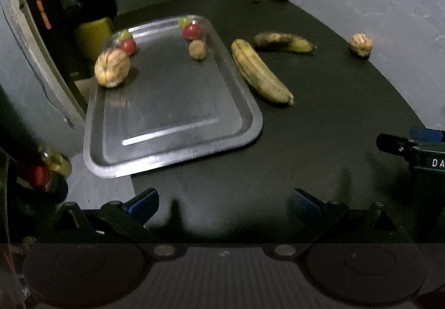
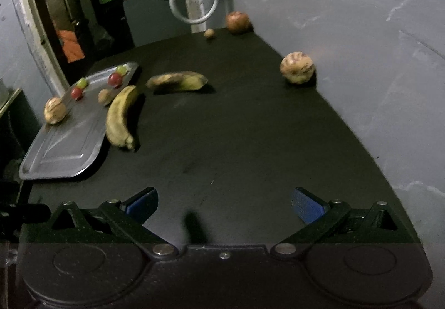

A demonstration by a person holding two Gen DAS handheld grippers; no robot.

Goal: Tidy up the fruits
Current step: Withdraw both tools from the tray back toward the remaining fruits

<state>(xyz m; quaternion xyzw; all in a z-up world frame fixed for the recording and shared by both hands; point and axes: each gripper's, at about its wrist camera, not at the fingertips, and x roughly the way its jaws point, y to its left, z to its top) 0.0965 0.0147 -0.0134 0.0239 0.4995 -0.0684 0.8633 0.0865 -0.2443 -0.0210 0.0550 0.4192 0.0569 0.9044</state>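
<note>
The fruits are split between the metal tray and the black bench. On the tray sit a pale ribbed round fruit, two small red ones, two small green ones at the far rim, and a brown round one. Off the tray, the yellow banana lies just beside its right edge, and a darker, blackened banana lies beyond that. A second ribbed fruit sits near the right edge of the bench; a reddish apple-like fruit and a small brown nut-like one are at the far corner.

I judge the yellow banana the handiest to move: light, soft with age, so it should bruise under a hard squeeze. I would take it across the middle of its body, not by the stem end. The dark banana looks softer still and wants gentler pressure. The round fruits are firmer but could roll.

My left tool is spread wide and empty, low over the bench's near edge. My right tool is likewise wide apart, holding nothing.
</note>
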